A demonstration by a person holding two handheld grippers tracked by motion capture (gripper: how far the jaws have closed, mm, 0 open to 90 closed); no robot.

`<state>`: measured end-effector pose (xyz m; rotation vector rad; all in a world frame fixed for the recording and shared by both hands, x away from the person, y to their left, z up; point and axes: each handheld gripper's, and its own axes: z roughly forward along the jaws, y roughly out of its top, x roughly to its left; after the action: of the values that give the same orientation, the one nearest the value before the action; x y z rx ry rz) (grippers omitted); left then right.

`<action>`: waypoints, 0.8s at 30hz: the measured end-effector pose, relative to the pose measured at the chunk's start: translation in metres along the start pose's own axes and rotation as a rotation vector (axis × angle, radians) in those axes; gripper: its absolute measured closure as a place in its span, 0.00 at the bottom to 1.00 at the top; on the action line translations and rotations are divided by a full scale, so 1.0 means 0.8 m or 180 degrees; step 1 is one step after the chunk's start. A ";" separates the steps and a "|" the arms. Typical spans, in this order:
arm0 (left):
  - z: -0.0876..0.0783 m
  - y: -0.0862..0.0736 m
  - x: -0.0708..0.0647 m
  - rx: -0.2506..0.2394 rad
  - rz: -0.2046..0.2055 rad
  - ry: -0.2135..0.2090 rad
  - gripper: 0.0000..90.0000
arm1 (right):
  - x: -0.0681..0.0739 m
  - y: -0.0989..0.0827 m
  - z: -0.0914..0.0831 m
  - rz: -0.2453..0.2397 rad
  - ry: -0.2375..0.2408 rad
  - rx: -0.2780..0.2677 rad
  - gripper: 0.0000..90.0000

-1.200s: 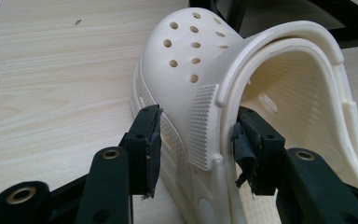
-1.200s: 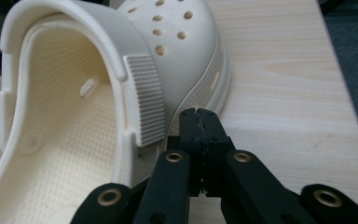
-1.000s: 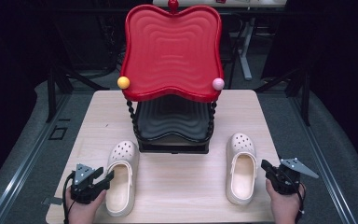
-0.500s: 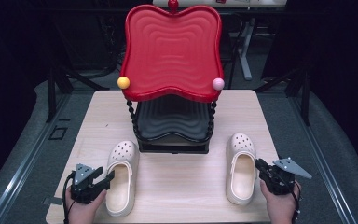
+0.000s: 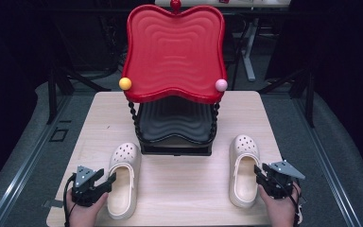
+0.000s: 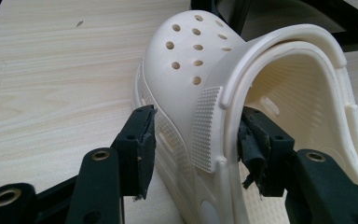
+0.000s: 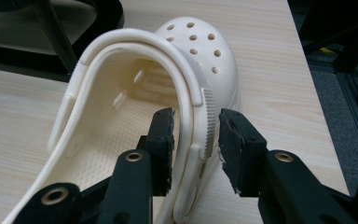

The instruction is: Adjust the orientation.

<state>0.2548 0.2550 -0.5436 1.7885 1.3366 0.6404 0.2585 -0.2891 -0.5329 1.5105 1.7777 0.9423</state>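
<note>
Lying flat on the pale wooden desk point(image 5: 179, 184), two cream clogs sit toes toward the top of the frame, one at the lower left and one at the lower right of the high view, well apart, with a two-tier stand between and behind them.

The left clog point(image 5: 123, 178) has the left claw point(image 5: 108, 180) at its outer rim. In the left gripper view this clog point(image 6: 242, 107) fills the middle and right of the frame, and its side wall stands between the two black jaws: one pad hangs just off the outer wall with a slim gap, the other sits inside the shoe close against the rim. The jaws stand wide and have just been opening.

The right clog point(image 5: 244, 171) has the right claw point(image 5: 261, 174) at its outer rim. In the right gripper view the clog point(image 7: 135, 112) runs from the lower left to the upper centre, its side wall between the jaws, with clear gaps on both sides; these jaws have just been opening too, and press on nothing.

The stand carries a red tray point(image 5: 175, 52) at the top centre of the high view, over a black tray point(image 5: 175, 124).
</note>
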 end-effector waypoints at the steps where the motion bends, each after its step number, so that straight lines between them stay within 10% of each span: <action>1: 0.000 0.000 0.000 -0.0002 0.0003 0.0001 0.54 | 0.001 0.000 0.001 -0.0003 -0.0006 0.0010 0.72; 8: 0.001 0.000 0.000 0.0010 0.0016 0.0004 0.53 | 0.004 0.000 0.007 -0.0056 -0.0076 0.0037 0.78; 24: 0.001 0.000 0.000 -0.0010 0.0017 0.0007 0.53 | 0.018 0.007 -0.002 -0.0106 0.0311 0.0007 0.82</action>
<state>0.2553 0.2547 -0.5437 1.7900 1.3319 0.6470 0.2579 -0.2745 -0.5278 1.4541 1.8671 1.0133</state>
